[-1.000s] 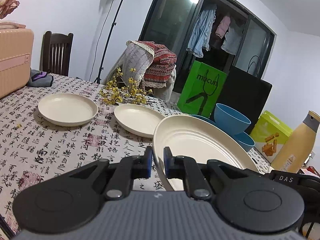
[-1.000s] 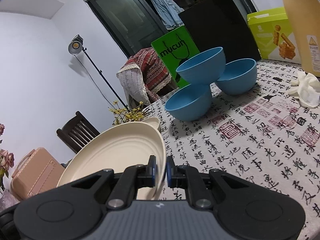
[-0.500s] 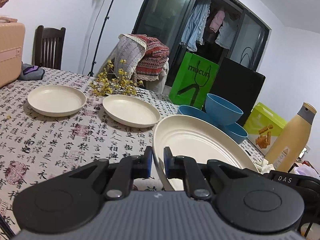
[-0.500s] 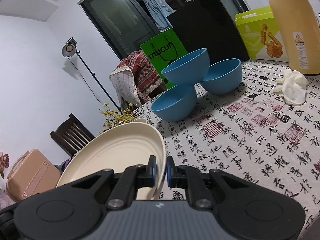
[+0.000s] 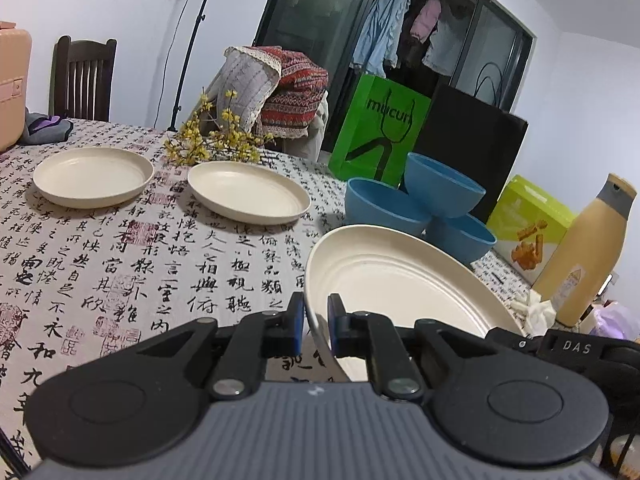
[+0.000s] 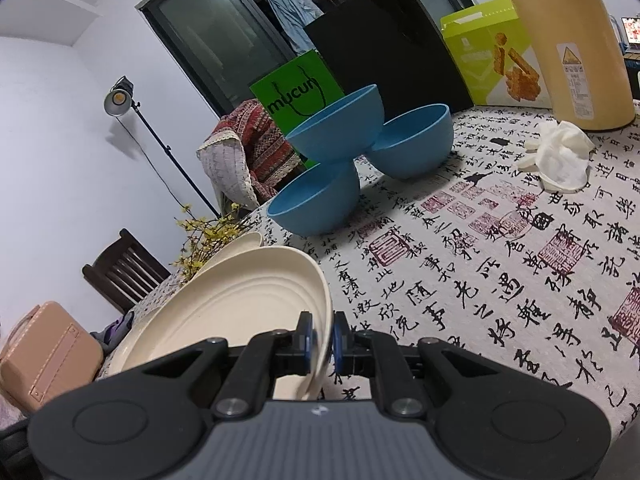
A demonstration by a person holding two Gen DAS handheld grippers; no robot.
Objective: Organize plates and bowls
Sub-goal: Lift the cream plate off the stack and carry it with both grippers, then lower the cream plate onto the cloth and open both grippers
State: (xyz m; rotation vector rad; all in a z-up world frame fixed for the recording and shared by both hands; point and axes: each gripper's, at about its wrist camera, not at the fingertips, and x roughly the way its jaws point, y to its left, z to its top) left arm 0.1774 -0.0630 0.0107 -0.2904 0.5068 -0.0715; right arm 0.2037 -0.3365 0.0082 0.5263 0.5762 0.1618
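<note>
My left gripper (image 5: 316, 322) and right gripper (image 6: 320, 334) are both clamped on opposite rims of one large cream ridged plate (image 5: 400, 280), held tilted just above the calligraphy-print tablecloth (image 5: 120, 240). It looks stiff, light and smooth, so thin rim grips may slip; I'd keep both pinches level.

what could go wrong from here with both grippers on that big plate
1. Both the left gripper and right gripper pinch only the thin rim of the big plate; uneven motion could twist it loose.
2. The top bowl merely balances on two bowls; a nudge from the plate could topple it.
</note>
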